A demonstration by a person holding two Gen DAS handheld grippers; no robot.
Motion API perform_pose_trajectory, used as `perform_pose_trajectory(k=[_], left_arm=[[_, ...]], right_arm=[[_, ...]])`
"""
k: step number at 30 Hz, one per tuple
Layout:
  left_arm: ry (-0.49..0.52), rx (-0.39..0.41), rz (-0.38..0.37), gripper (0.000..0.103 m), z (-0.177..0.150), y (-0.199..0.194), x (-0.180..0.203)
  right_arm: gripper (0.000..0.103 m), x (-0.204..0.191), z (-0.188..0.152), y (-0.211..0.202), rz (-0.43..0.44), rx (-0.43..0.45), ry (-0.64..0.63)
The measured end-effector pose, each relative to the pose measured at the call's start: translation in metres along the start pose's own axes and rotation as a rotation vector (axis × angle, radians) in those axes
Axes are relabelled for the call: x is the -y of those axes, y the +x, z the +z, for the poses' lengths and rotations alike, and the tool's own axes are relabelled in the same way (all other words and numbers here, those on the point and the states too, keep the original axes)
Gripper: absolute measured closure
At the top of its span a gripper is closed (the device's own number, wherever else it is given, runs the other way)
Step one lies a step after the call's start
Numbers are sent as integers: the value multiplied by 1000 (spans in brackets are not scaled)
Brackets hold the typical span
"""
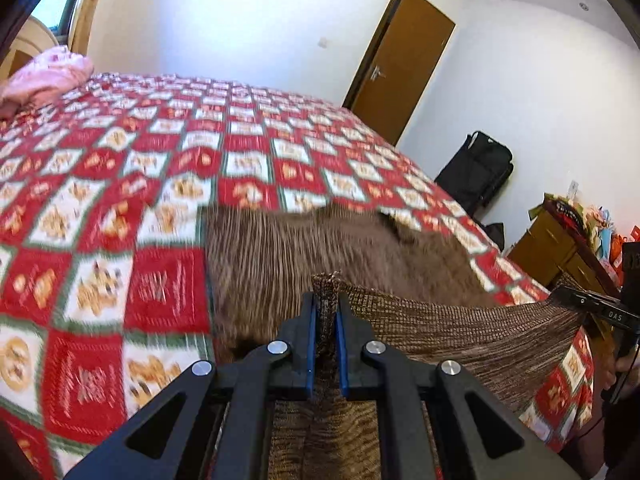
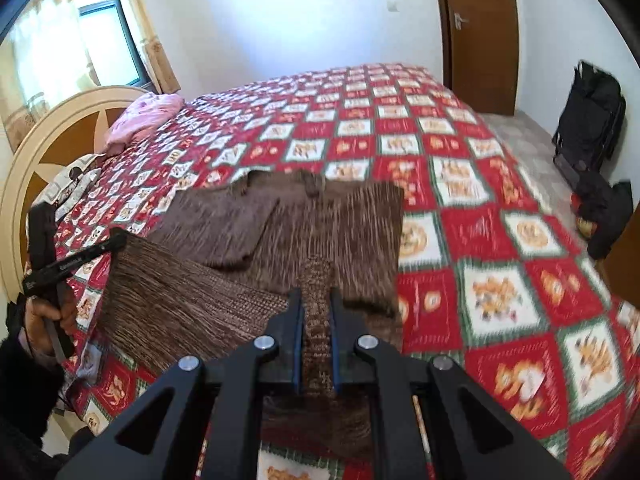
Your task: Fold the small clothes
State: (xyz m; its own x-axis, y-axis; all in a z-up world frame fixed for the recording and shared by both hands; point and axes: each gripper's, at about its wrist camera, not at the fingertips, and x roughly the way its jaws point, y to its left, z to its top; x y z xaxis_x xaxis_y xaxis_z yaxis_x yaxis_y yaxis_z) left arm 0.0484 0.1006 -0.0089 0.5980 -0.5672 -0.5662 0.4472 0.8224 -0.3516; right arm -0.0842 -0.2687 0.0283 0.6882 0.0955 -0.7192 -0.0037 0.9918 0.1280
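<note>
A brown knitted sweater lies on the bed, its sleeves folded in over the body. My left gripper is shut on one bottom corner of the sweater. My right gripper is shut on the other bottom corner. The hem is lifted and stretched between the two grippers above the bed. The right gripper shows at the right edge of the left wrist view, and the left gripper at the left of the right wrist view.
The bed carries a red, white and green patterned cover. A pink cloth lies by the headboard. A brown door, a black bag on the floor and a cluttered wooden cabinet stand around the bed.
</note>
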Motion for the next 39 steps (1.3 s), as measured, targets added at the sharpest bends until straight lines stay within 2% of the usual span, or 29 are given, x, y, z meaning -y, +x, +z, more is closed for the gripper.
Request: perform_pose_trajectory(k=[3, 7, 10, 15, 22, 27, 28, 29, 31, 32, 34, 35, 36, 37, 38, 39], left_arm=[[0, 29, 35, 95, 19, 3, -5], [-68, 64, 62, 95, 45, 12, -21], [-113, 79, 84, 95, 64, 27, -34], [-139, 61, 142, 95, 77, 68, -45], [-187, 4, 226, 95, 71, 125, -65], [-164, -67, 314, 94, 56, 156, -76], [-175, -75, 314, 93, 55, 158, -78], [-192, -68, 309, 92, 55, 157, -81], [-225, -53, 303, 91, 56, 153, -88], [-241, -54, 294, 91, 55, 153, -91], [-270, -53, 268, 91, 53, 153, -97], [-271, -51, 267, 91, 53, 153, -97], [-263, -51, 274, 91, 53, 153, -95], [-255, -52, 281, 91, 53, 155, -94], [-246, -53, 288, 91, 53, 156, -93], [-243, -56, 292, 91, 54, 157, -92]], right_arm=[[90, -4, 22, 2, -17, 22, -44], [90, -6, 60, 17, -60, 45, -94], [90, -3, 89, 40, -121, 67, -124], [90, 11, 117, 92, -201, 84, -124], [90, 26, 117, 170, -251, 32, -137], [88, 44, 102, 207, -221, -11, -118], [84, 47, 100, 213, -222, -27, -117], [71, 51, 98, 219, -229, -50, -105], [51, 63, 98, 216, -210, -56, -56], [50, 68, 100, 209, -210, -28, -35], [50, 82, 104, 180, -242, 77, 30], [50, 91, 104, 161, -300, 124, 78], [49, 97, 103, 148, -336, 135, 107], [57, 100, 102, 142, -342, 133, 122], [65, 103, 98, 133, -327, 125, 140], [66, 103, 93, 127, -300, 107, 149]])
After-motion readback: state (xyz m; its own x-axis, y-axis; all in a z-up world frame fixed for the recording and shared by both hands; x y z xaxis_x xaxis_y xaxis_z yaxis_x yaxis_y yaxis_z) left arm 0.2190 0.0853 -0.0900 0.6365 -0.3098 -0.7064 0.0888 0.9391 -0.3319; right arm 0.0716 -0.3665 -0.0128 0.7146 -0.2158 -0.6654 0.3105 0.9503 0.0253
